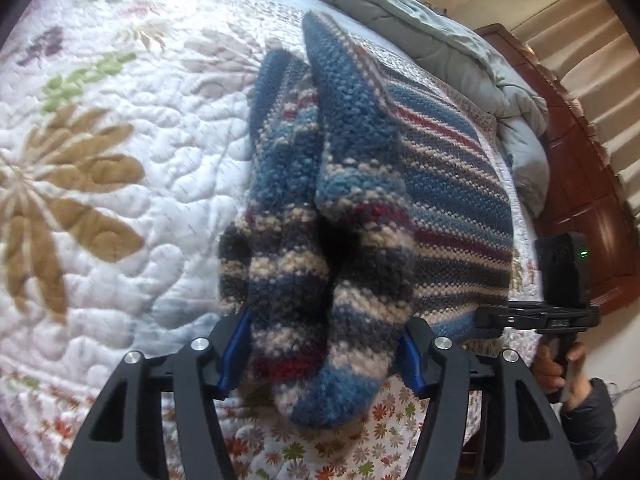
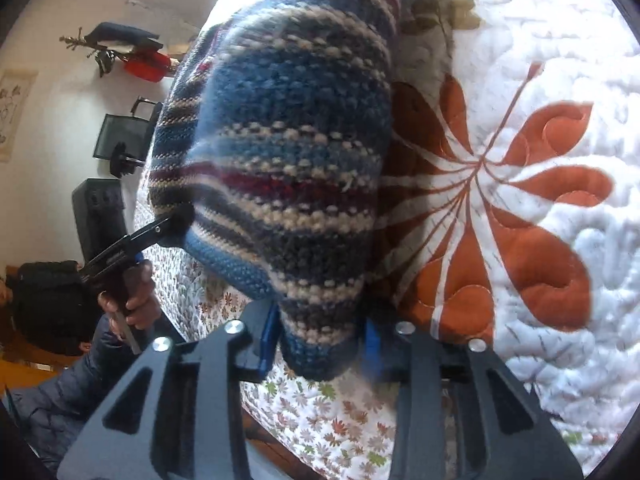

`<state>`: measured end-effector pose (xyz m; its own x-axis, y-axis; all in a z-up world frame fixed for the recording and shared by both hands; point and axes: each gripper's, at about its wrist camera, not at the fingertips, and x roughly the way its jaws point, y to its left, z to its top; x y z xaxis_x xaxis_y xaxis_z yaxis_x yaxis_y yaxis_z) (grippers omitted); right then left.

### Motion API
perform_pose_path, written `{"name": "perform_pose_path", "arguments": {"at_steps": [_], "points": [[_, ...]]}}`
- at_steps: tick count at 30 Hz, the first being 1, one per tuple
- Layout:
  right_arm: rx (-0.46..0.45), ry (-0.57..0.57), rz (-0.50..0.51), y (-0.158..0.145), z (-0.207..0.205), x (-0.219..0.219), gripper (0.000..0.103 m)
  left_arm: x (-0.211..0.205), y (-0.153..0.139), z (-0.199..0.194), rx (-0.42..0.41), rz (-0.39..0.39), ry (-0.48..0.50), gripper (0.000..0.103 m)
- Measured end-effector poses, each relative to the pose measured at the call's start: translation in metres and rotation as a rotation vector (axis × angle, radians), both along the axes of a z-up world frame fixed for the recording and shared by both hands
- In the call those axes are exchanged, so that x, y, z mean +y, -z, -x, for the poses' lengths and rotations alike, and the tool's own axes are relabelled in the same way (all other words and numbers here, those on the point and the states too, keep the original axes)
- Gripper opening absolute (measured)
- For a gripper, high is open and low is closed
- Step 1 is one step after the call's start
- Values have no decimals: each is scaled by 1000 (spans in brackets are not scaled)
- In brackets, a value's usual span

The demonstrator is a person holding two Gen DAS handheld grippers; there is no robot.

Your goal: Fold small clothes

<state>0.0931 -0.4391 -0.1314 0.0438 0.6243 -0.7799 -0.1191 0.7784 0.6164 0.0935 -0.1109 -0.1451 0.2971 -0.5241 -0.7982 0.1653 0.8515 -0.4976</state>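
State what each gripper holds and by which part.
Both hold the striped knit garment on the quilt. The left gripper pinches a bunched near edge; the right gripper clamps another bunched fold of its near edge.

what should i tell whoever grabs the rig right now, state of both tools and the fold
Left tool: shut on a bunched edge of the striped knit garment.
Right tool: shut on another bunched edge of the same knit.
Garment: lifted at both gripped edges, the rest lying on the floral quilt on the bed, near the bed's edge.
Done: both edges gripped and raised.
Left: carry the held edges over, lay them flat, release, smooth. The fold does not look finished yet.
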Motion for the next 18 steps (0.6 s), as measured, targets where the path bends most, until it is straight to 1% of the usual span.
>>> {"name": "perform_pose_path", "arguments": {"at_steps": [1, 2, 3, 5, 7, 8, 10, 11, 13, 15, 18], "points": [[-29, 4, 47, -11, 3, 0, 58, -2, -4, 3, -3, -27, -10, 63], [-45, 6, 68, -14, 5, -5, 65, -6, -9, 4, -1, -63, -20, 68], [-75, 14, 94, -26, 10, -6, 66, -7, -16, 8, 0, -127, -40, 78], [-102, 38, 133, -41, 19, -7, 71, -9, -27, 14, -17, -229, -81, 79], [-129, 82, 220, -58, 31, 0, 77, -11, -41, 23, -40, -297, -94, 80], [-132, 102, 260, -63, 36, 3, 78, -15, -50, 30, -54, -347, -105, 80], [-149, 142, 334, -71, 48, 8, 83, -20, -65, 41, -89, -391, -108, 81], [-159, 158, 366, -75, 53, 11, 83, -23, -72, 47, -109, -419, -108, 83], [-184, 208, 406, -83, 65, 12, 86, -31, -88, 59, -158, -470, -106, 86], [-194, 244, 427, -88, 72, 11, 86, -34, -103, 71, -205, -502, -106, 87], [-227, 314, 485, -102, 84, 11, 87, -37, -119, 82, -245, -527, -117, 87]]}}
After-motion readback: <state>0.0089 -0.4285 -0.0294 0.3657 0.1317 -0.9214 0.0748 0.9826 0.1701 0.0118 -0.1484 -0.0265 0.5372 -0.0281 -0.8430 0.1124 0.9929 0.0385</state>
